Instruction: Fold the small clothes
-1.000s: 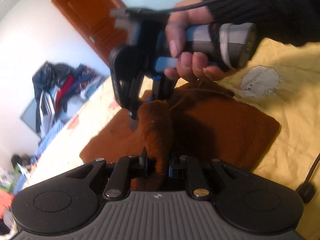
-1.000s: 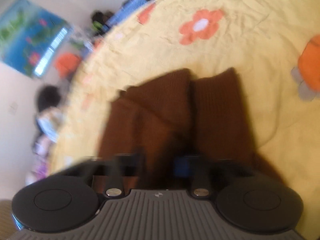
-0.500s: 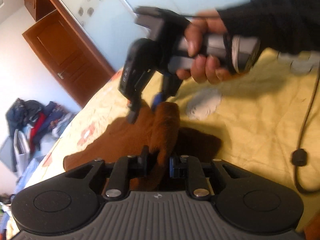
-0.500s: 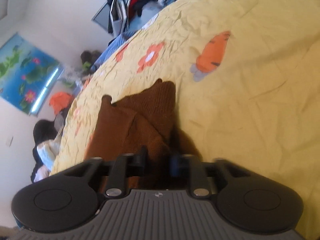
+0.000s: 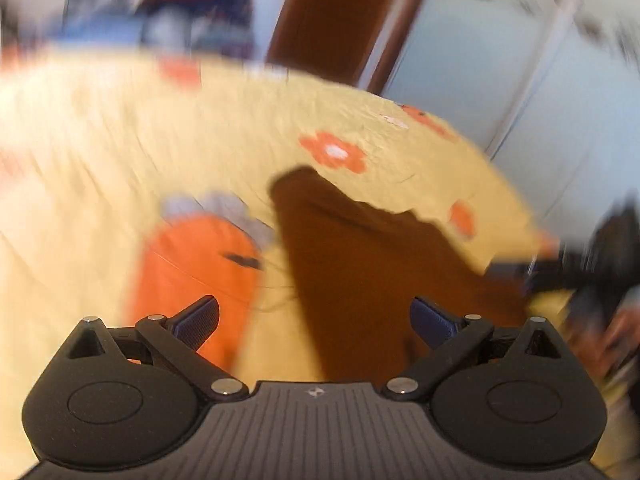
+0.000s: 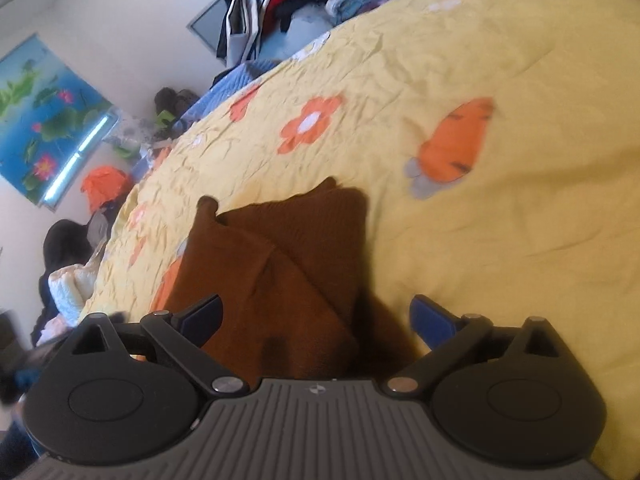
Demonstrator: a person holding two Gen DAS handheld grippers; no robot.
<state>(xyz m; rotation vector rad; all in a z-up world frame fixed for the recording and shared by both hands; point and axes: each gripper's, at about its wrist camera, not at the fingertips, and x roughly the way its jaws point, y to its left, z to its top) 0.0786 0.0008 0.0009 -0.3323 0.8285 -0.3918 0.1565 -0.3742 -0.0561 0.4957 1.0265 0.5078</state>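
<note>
The left gripper (image 5: 315, 318) gaped wide, empty, above the brown garment (image 5: 360, 264), whose near end its body hid; that view was badly smeared. The right gripper (image 6: 316, 318) stood equally wide, holding nothing, over the folded garment (image 6: 280, 264) on the yellow bedspread (image 6: 500, 220).

Both let go! The left hand-held gripper (image 5: 314, 318) has sprung wide, no longer pinching the brown garment (image 5: 360, 264), and swung round toward the wooden door (image 5: 340, 12). The right hand-held gripper (image 6: 316, 318) has spread apart too, the garment now folded on the yellow bedsheet (image 6: 500, 220).
</note>
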